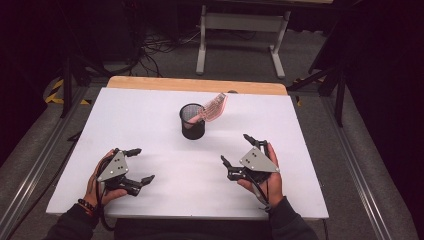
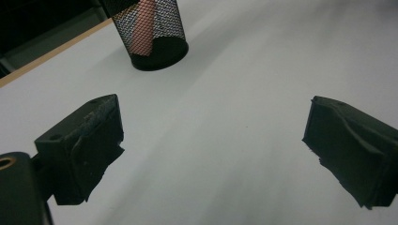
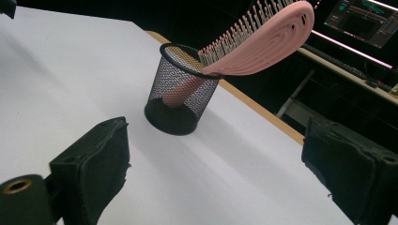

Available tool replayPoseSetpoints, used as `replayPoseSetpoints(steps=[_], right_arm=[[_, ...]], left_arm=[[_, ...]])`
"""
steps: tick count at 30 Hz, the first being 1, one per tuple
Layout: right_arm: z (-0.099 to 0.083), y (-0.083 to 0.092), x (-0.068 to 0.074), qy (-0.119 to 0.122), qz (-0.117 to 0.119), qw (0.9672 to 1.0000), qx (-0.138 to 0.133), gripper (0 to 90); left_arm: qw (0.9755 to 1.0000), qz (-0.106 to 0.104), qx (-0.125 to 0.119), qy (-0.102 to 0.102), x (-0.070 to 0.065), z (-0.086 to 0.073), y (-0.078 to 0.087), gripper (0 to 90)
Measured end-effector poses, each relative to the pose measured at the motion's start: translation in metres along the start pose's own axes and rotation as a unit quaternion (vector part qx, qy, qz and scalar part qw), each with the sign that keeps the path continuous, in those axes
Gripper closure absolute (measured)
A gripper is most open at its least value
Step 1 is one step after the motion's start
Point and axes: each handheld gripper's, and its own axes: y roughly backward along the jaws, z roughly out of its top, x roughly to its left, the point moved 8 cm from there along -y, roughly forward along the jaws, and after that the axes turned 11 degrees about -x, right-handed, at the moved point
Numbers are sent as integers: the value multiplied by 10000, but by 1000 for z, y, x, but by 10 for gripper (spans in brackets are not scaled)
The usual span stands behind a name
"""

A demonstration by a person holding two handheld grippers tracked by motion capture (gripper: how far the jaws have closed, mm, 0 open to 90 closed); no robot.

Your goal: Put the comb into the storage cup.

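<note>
In the mesh cup (image 1: 192, 121), a pink hairbrush (image 1: 212, 108)

Both forearms wear dark sleeves, with a dark beaded bracelet (image 1: 86, 205) at the left wrist. The left gripper (image 1: 140, 166) and right gripper (image 1: 235, 148) are black, each topped by a grey three-cornered plate with small holes. Their jaws carry worn black padding, and a brass-ringed hole sits beside the near jaw.

Your counter (image 1: 150, 115) is a white sheet over wood, whose tan edge shows at the far side. On it stands one black mesh cup (image 1: 193, 121), near the far middle.
</note>
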Motion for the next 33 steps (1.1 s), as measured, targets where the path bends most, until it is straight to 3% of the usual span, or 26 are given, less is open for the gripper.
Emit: replayPoseSetpoints(steps=[18,33], right_arm=[[-10,15,-8,-16,-92,9999,-41,76],[-28,25,-17,-42,-191,9998,106,57]], left_arm=[[10000,0,0,0,0,0,0,59],[10000,15,11,-10,1,0,-1,59]])
